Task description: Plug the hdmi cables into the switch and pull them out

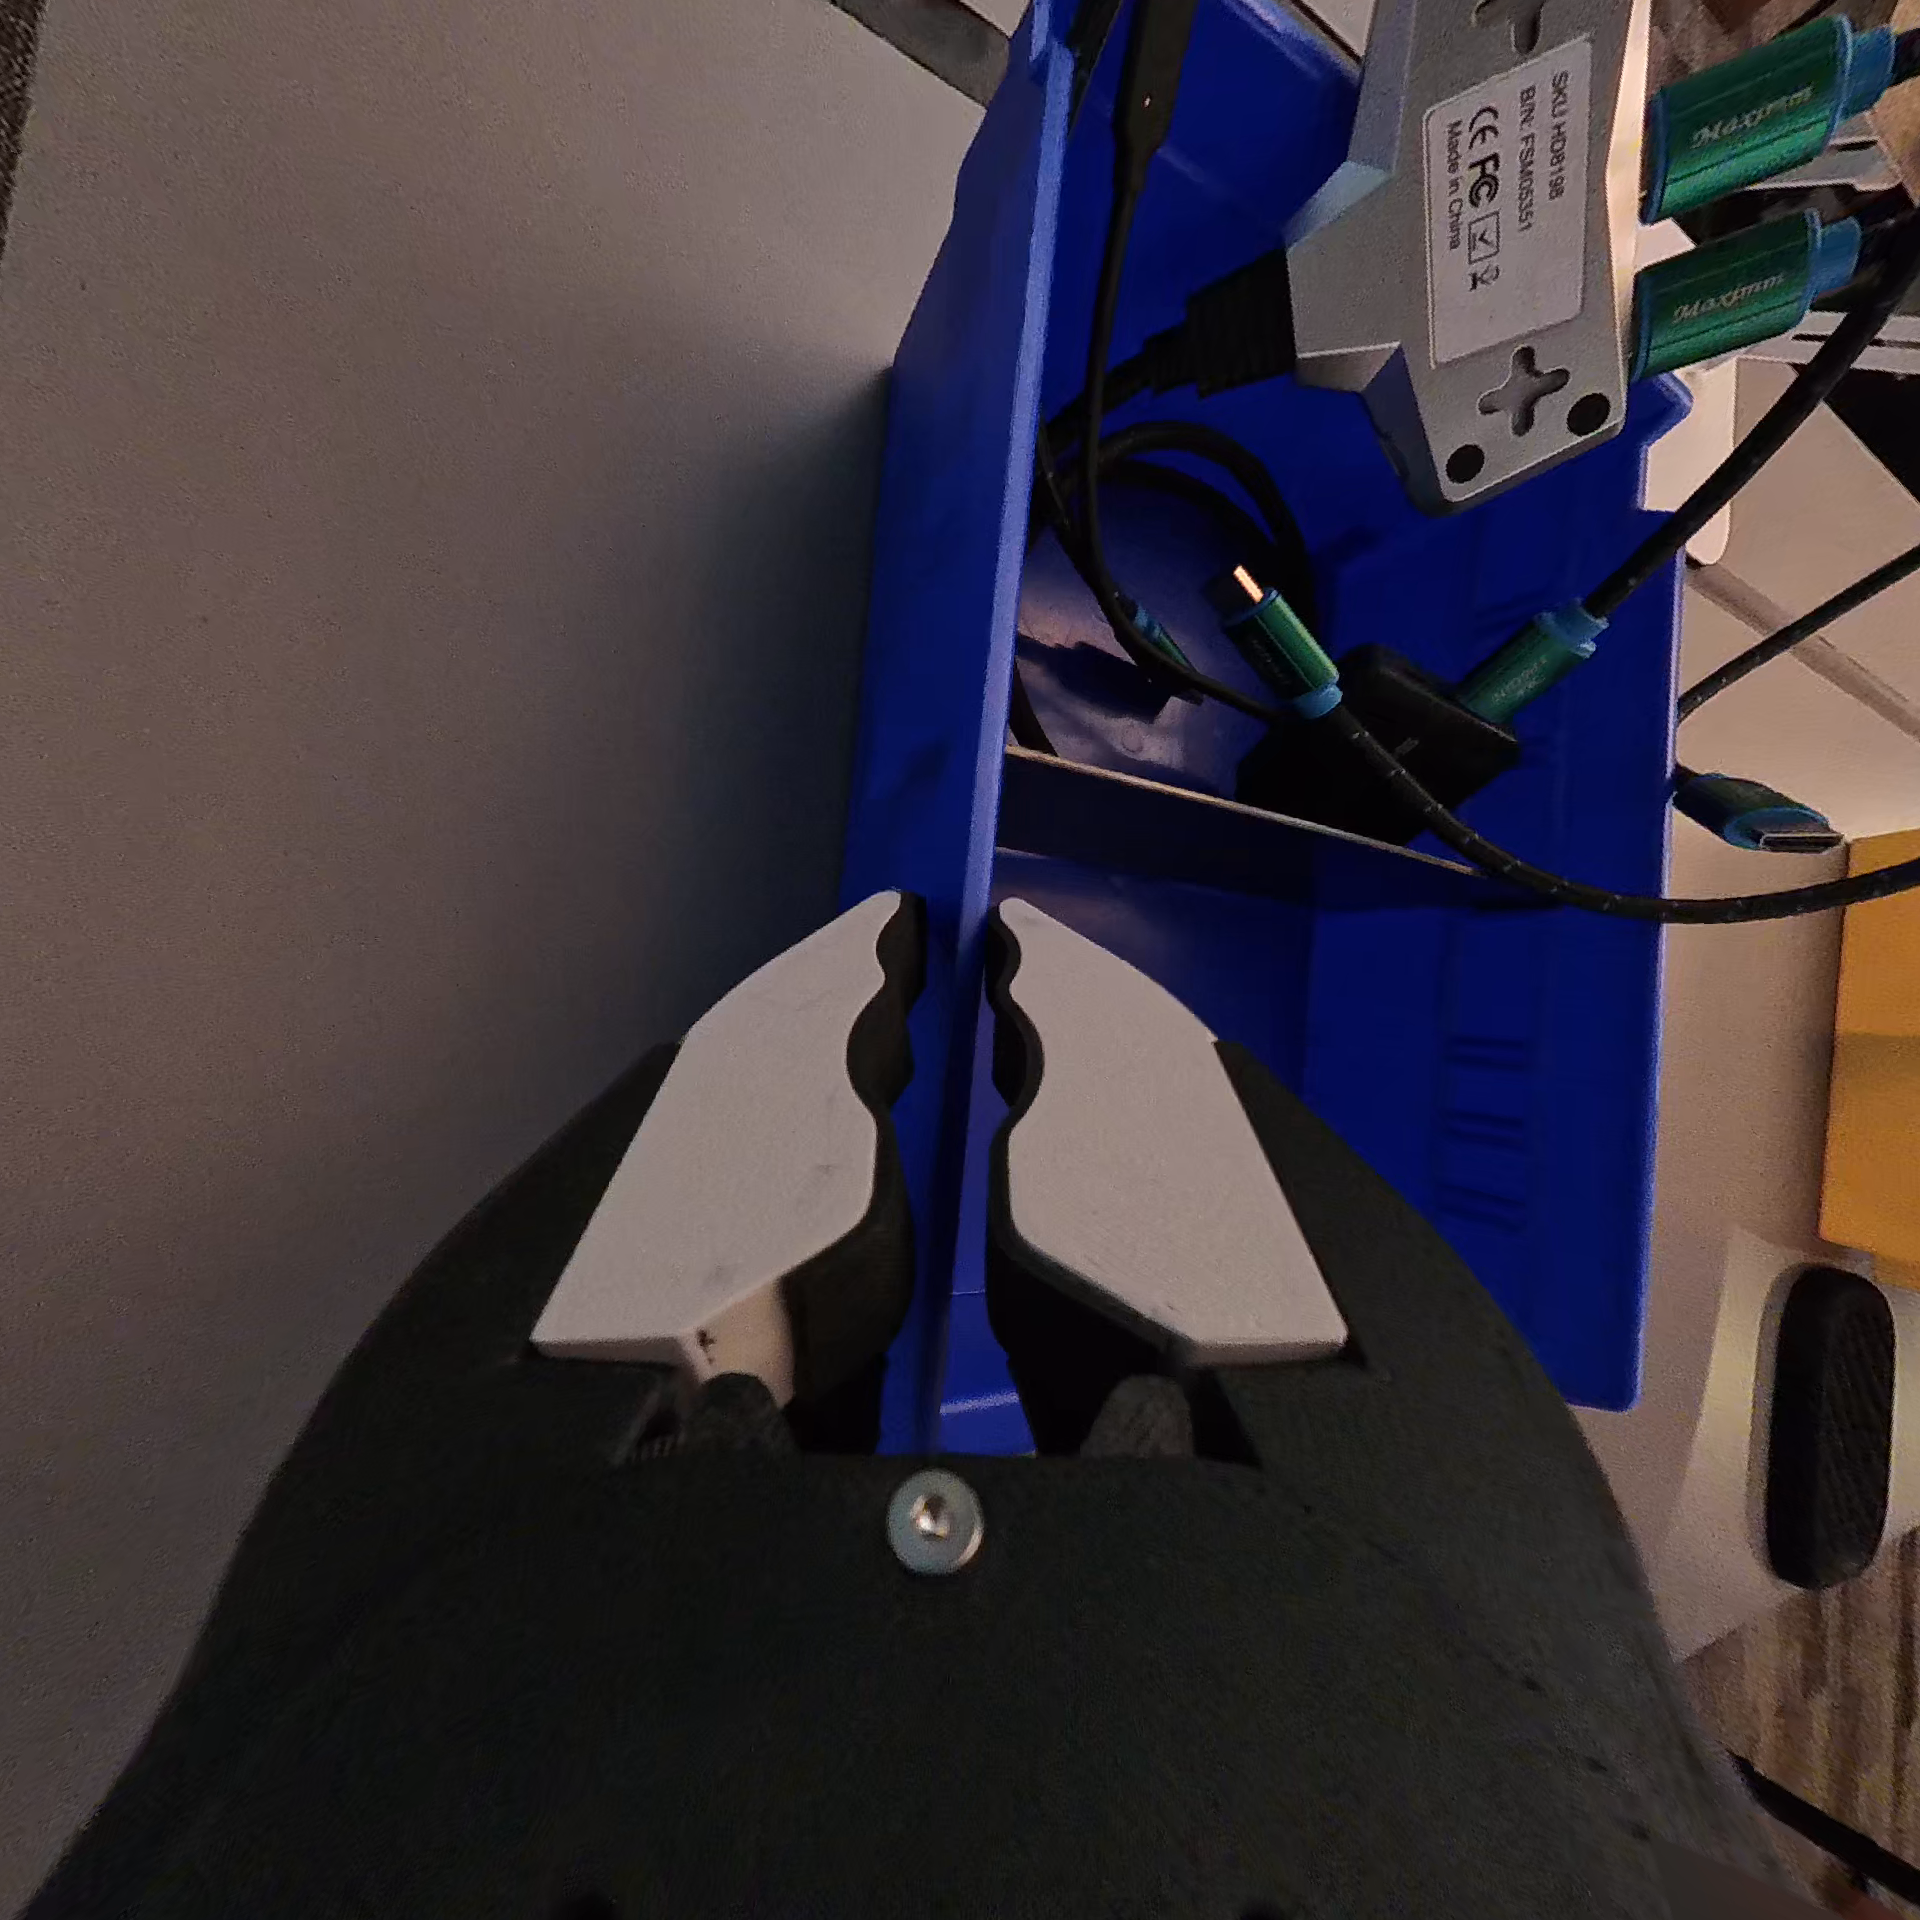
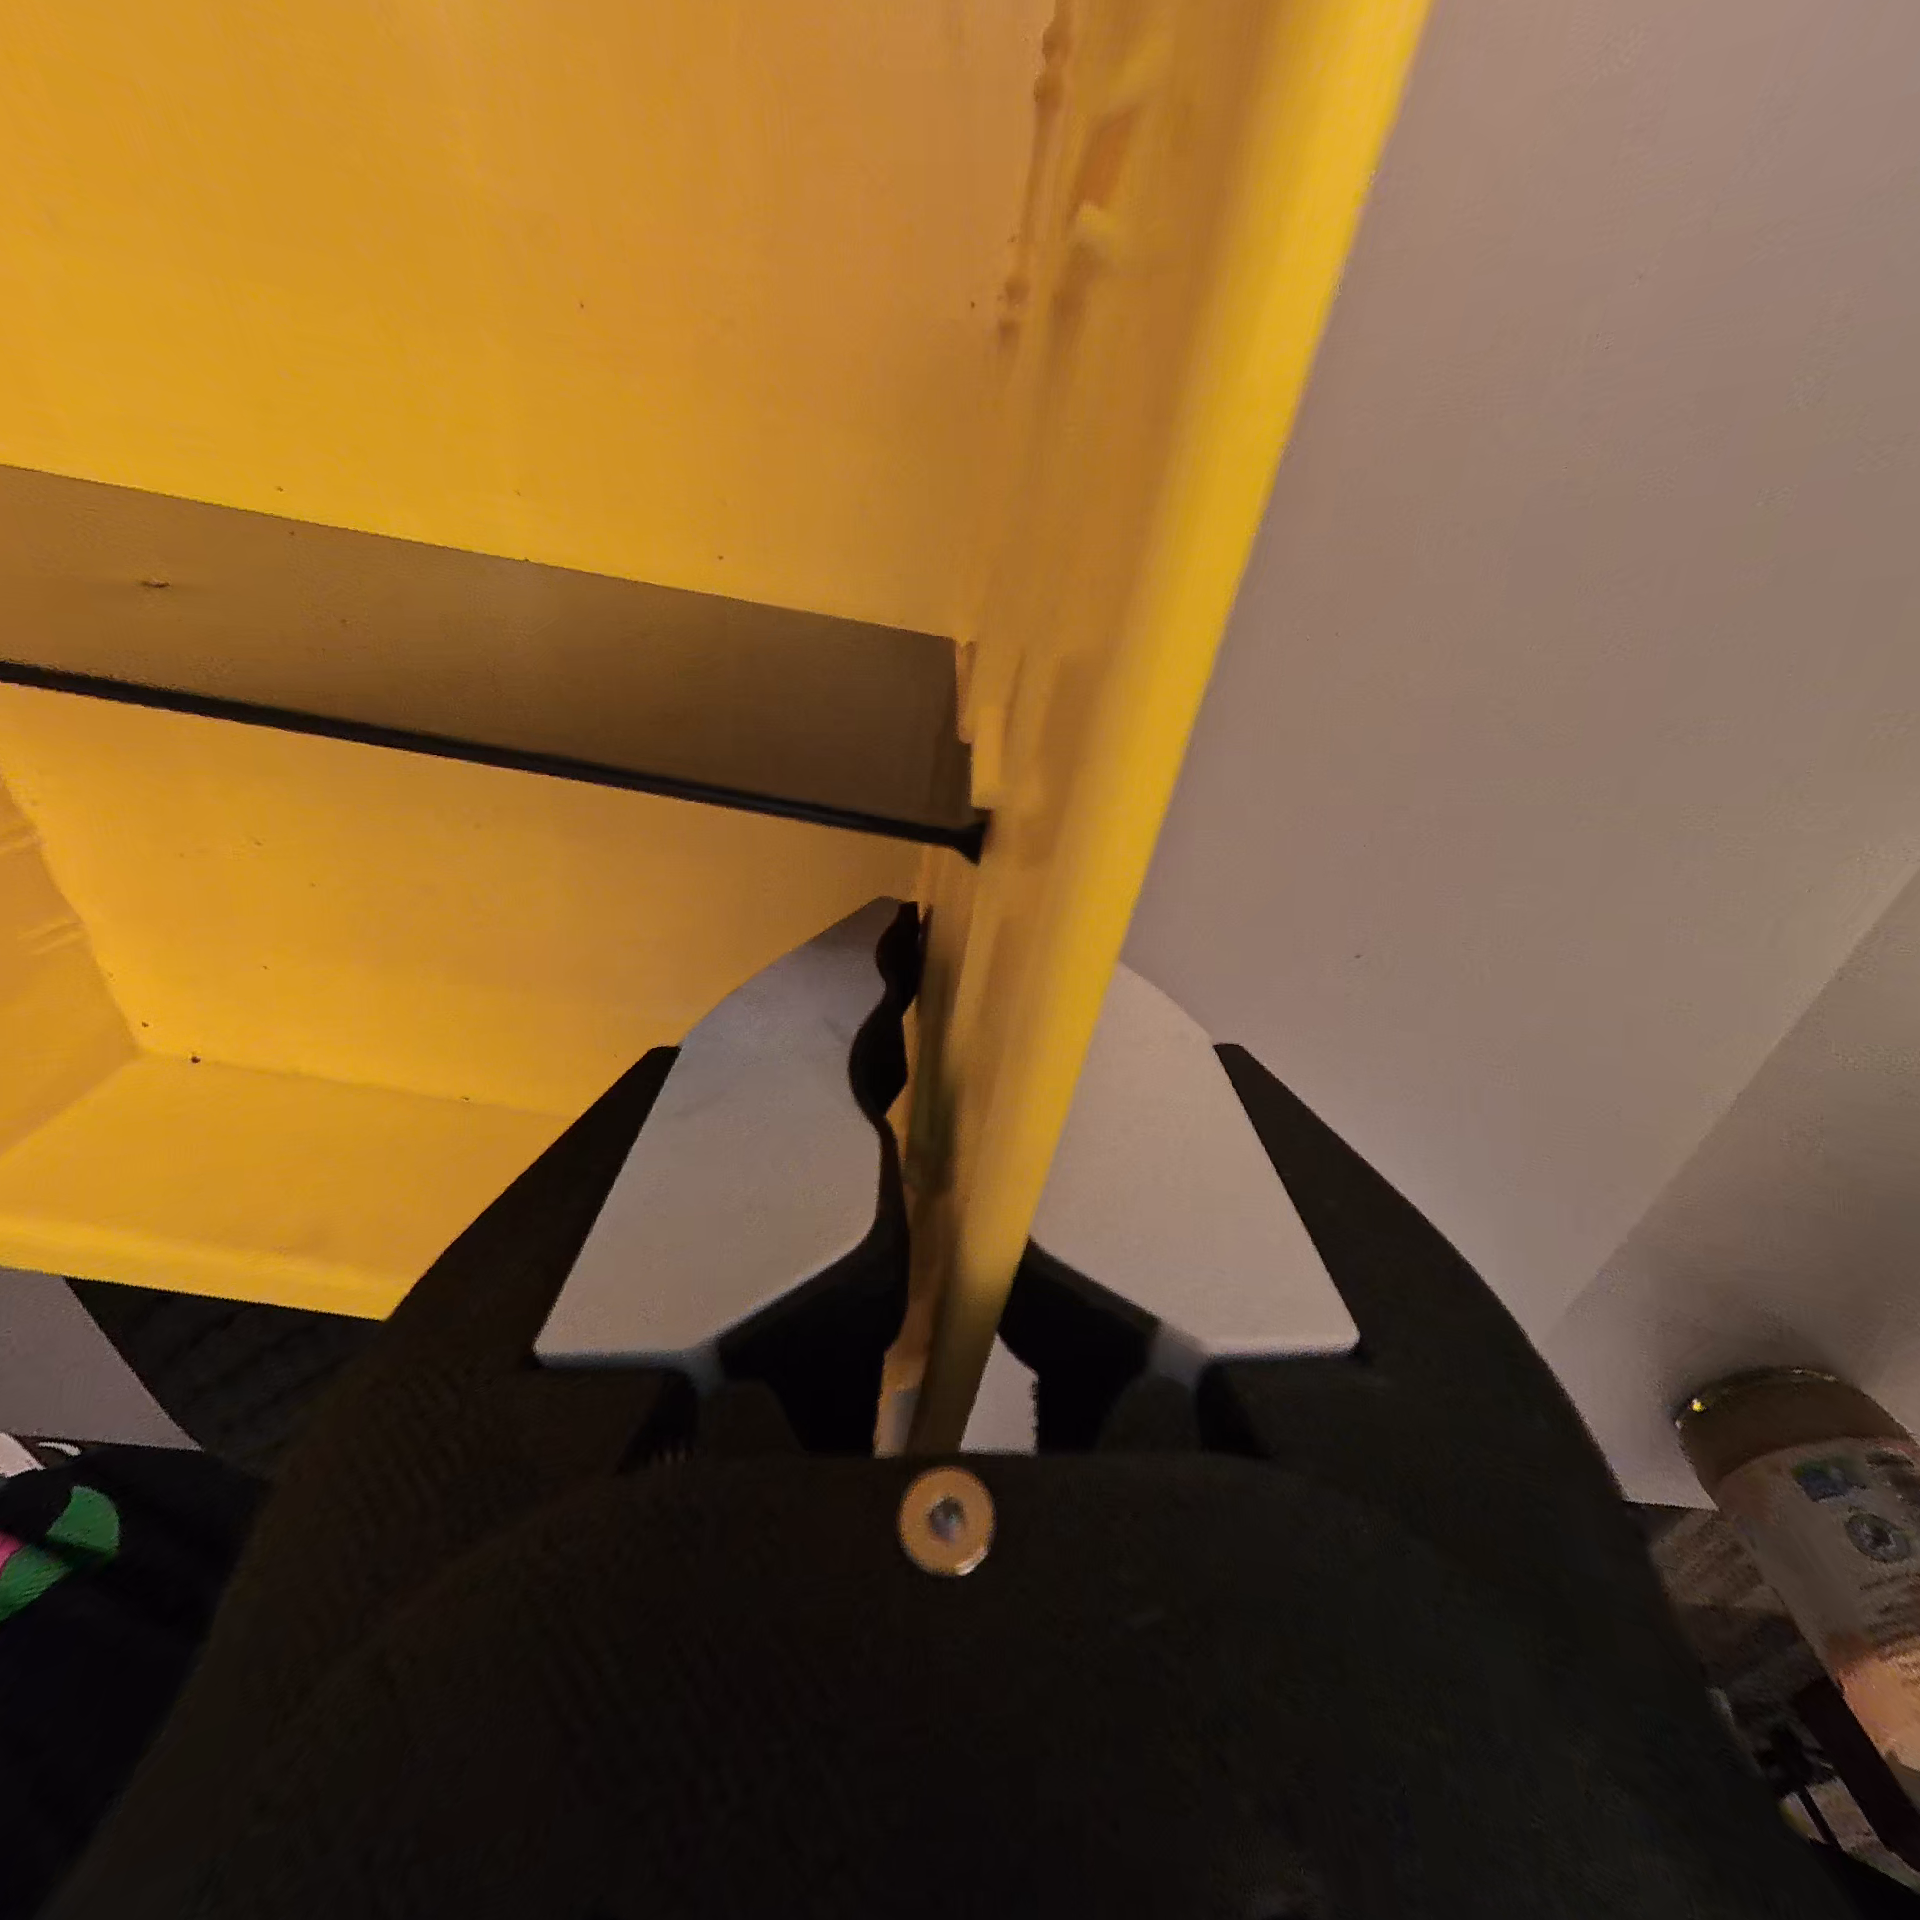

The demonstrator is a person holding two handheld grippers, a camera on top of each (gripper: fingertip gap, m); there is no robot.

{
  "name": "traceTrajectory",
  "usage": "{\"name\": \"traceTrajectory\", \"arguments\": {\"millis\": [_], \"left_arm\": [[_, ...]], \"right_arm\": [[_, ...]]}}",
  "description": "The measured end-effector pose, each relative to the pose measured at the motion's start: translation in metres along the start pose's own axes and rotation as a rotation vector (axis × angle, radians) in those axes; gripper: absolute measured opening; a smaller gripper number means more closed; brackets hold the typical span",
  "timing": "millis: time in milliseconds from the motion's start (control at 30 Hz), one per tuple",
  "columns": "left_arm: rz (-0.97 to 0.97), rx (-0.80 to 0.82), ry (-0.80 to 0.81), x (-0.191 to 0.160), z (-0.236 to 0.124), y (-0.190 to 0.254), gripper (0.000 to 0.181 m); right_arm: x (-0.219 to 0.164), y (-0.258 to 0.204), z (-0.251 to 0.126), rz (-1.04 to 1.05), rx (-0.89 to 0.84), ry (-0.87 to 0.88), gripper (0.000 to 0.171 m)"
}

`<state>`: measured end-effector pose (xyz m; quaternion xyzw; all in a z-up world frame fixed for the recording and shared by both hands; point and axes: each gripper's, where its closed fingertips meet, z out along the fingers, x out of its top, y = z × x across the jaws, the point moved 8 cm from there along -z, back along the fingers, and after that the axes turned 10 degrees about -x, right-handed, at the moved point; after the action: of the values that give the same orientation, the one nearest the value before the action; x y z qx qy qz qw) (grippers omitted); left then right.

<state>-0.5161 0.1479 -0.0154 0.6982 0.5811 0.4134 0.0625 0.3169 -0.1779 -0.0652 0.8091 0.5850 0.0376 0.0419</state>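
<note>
My left gripper (image 1: 951,914) is shut on the side wall of a blue bin (image 1: 935,644), which looks lifted and tilted. Inside the bin, a silver HDMI switch (image 1: 1496,239) has two green HDMI plugs (image 1: 1745,125) in its side and a black plug in the other side. Below it lie black cables, a loose green plug (image 1: 1278,634) and a small black box (image 1: 1382,738) with a green plug in it. My right gripper (image 2: 997,935) is shut on the side wall of a yellow bin (image 2: 1143,520). The wall hides its right fingertip.
A black rod (image 2: 468,743) crosses the inside of the yellow bin, which holds nothing else I can see. The yellow bin also shows in the left wrist view (image 1: 1881,1039), next to another green plug (image 1: 1756,826). A bottle (image 2: 1808,1538) lies at the lower right of the right wrist view. Some 85 centimeters of space lies between my two pairs of fingers. My left tips are roughly 11 centimeters from the loose green plug (image 1: 1278,634). Between my left fingertips and the silver HDMI switch (image 1: 1496,239) there is roughly 15 centimeters.
</note>
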Motion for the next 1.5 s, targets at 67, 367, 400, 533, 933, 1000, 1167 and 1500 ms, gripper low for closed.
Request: {"name": "traceTrajectory", "arguments": {"millis": [67,367,400,533,933,1000,1167,1500], "left_arm": [[-0.004,-0.01,0.003,0.0,0.0,-0.001,0.01],[0.008,0.008,-0.006,0.0,-0.001,0.001,0.009],[0.01,0.012,-0.005,0.0,-0.001,0.001,0.009],[0.007,0.024,-0.004,0.0,-0.001,0.002,0.009],[0.309,-0.14,0.442,0.039,-0.043,0.075,0.059],[0.431,-0.148,0.454,0.046,-0.027,0.092,0.072],[0.71,0.123,0.432,0.056,0.027,0.12,0.088],[0.886,0.433,0.178,0.049,0.101,0.125,0.098]], "right_arm": [[0.0,0.0,0.0,-0.003,-0.002,-0.001,0.013],[-0.001,-0.001,0.001,-0.033,-0.071,-0.052,0.025],[-0.002,-0.001,0.002,-0.051,-0.086,-0.072,0.029],[-0.006,-0.002,0.001,-0.126,-0.137,-0.101,0.036],[0.005,-0.011,-0.129,-0.043,-0.099,0.628,0.051],[0.007,-0.03,-0.171,-0.024,-0.043,0.946,0.053],[-0.014,-0.092,-0.252,-0.047,0.039,1.686,0.061],[-0.008,-0.161,-0.263,-0.185,0.036,1.897,0.059]]}}
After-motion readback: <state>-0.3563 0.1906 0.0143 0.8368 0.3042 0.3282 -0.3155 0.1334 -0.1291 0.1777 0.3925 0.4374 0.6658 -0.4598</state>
